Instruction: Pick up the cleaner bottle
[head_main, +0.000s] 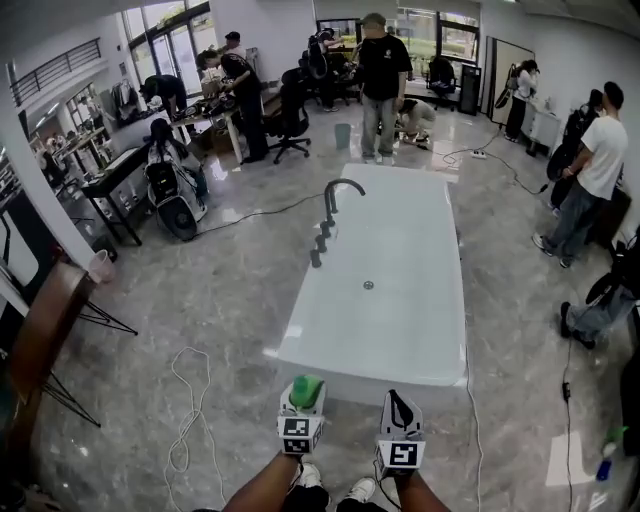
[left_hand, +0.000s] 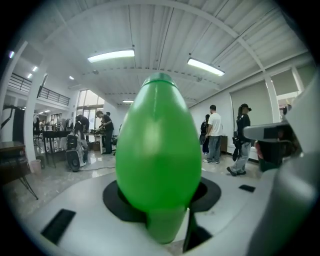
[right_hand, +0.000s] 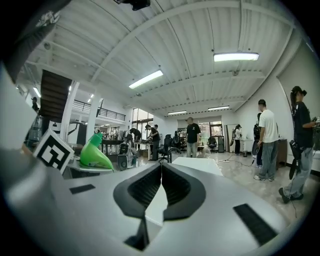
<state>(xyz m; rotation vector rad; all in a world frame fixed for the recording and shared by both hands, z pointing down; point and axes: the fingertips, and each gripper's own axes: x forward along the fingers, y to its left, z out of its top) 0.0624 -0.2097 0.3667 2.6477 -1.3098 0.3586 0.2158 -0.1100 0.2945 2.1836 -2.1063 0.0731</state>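
Grey marble floor (head_main: 220, 290) spreads around a white bathtub (head_main: 372, 368) in a busy open workshop. A person in a dark top (head_main: 383, 80) stands beyond the tub's far end, and a dark faucet (head_main: 335, 200) rises from its left edge. At the tub's near edge, the wearer holds two tongs side by side.

The right gripper (right_hand: 161, 186) has its jaws pressed together with nothing between them. The left gripper (head_main: 302, 408) pinches the green cleaner bottle (left_hand: 157, 150), which stands roughly upright between its jaws, clear of the floor and just short of the tub's near edge. The bottle fills that gripper's view, so the grip only appears to sit low on its body.

The pick-up itself looks done; what remains, on this reading, is a steady, upright hold. Open room lies ahead over the tub and to both sides. A white cable (head_main: 185, 420) loops on the floor at the left, and the tub's near edge is the closest thing to knock.
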